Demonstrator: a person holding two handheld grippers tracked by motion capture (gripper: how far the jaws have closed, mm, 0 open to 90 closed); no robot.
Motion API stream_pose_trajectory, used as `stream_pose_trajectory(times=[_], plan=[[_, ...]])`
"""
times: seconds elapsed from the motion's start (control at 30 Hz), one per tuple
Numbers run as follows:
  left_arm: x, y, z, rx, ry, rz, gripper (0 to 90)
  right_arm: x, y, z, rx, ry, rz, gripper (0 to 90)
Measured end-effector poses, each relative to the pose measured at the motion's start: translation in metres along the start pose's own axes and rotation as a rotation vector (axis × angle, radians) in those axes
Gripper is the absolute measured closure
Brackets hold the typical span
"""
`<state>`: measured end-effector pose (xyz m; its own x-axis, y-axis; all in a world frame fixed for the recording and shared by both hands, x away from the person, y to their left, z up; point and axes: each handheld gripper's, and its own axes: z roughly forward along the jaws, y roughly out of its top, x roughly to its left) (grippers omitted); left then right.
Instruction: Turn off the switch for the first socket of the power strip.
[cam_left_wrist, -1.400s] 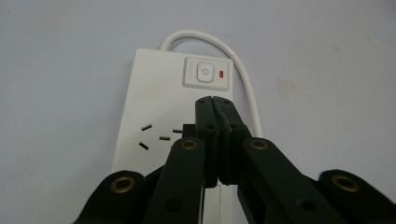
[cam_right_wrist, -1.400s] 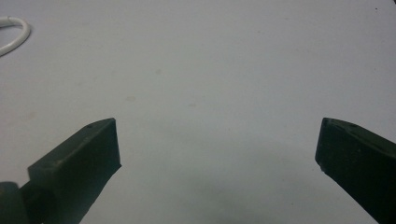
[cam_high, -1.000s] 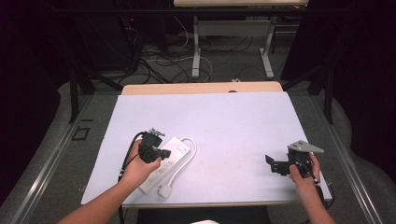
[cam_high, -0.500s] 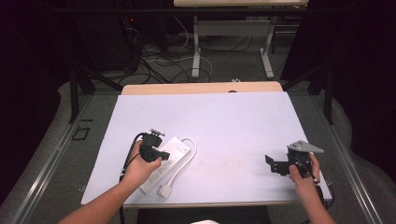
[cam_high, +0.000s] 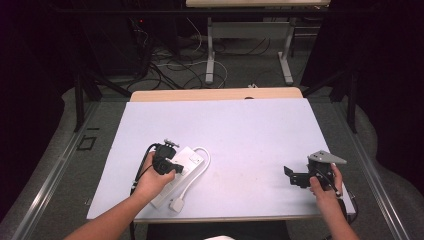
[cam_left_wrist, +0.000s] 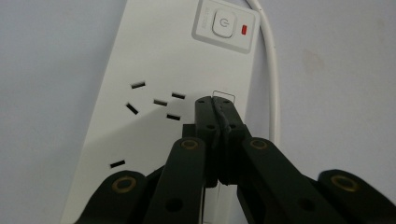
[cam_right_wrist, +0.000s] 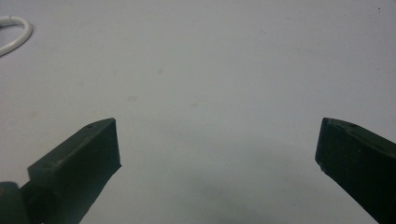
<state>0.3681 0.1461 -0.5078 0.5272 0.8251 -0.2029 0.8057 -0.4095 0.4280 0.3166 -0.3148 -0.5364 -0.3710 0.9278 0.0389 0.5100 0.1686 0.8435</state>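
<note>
On the pale table (cam_high: 250, 130), the left gripper (cam_left_wrist: 215, 105), jaws together, rests over the rigid, light white plastic power strip (cam_left_wrist: 154, 60), best gripped across its narrow sides.

You're in a lab-style recording room: dark curtains (cam_high: 30, 60) all round, tangled cables (cam_high: 170, 65) on grey floor, a white-topped table (cam_high: 250, 130).
</note>
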Motion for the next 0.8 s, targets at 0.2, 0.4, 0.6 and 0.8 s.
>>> stream_pose_trajectory(times=[0.2,0.4,0.6,0.8], plan=[[0.0007,-0.0005,0.0018,-0.002,-0.002,-0.012,89.7,0.0000,-0.0001,-0.0001,0.000,-0.002,0.001,0.0],[0.0016,-0.0007,0.0022,-0.001,-0.004,-0.017,89.3,0.0001,0.0001,-0.0005,0.003,-0.003,-0.001,0.0],[0.0017,-0.0008,0.0023,-0.002,-0.004,-0.015,89.2,0.0000,0.0001,-0.0003,0.001,-0.003,-0.002,0.0],[0.0018,-0.0011,0.0023,-0.002,-0.006,-0.016,89.5,0.0000,-0.0001,-0.0001,0.000,0.000,-0.001,0.0]])
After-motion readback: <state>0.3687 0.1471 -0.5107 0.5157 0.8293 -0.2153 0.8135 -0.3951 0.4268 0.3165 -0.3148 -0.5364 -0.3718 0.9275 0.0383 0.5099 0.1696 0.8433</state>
